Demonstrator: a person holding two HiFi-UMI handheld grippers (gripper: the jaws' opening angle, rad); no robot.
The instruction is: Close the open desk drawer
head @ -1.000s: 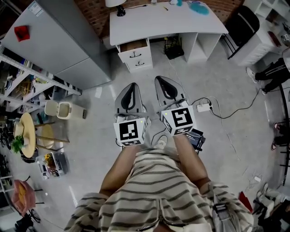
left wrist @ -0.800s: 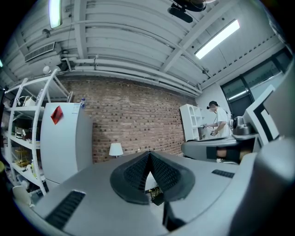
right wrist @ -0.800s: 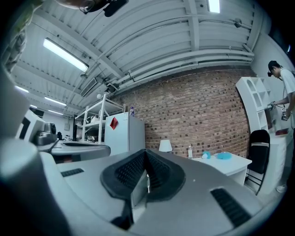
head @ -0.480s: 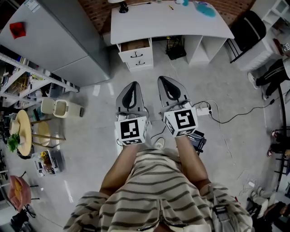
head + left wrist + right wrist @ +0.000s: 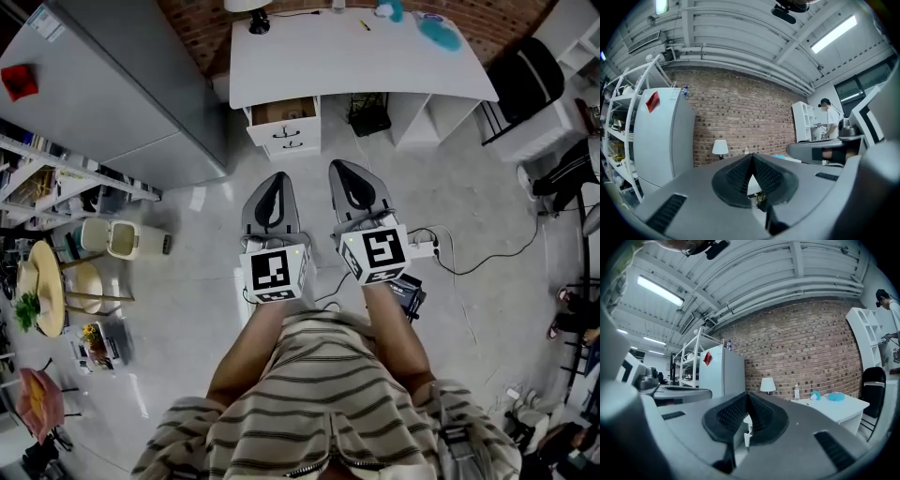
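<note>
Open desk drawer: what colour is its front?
The open drawer has a white front and brownish inside; head view shows it best.

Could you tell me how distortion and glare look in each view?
Head view: wide-angle, the desk edges bow slightly, soft sheen on the floor. Left gripper view: strong fisheye, dark corners, ceiling light blown out. Right gripper view: same fisheye; brick wall curves.
</note>
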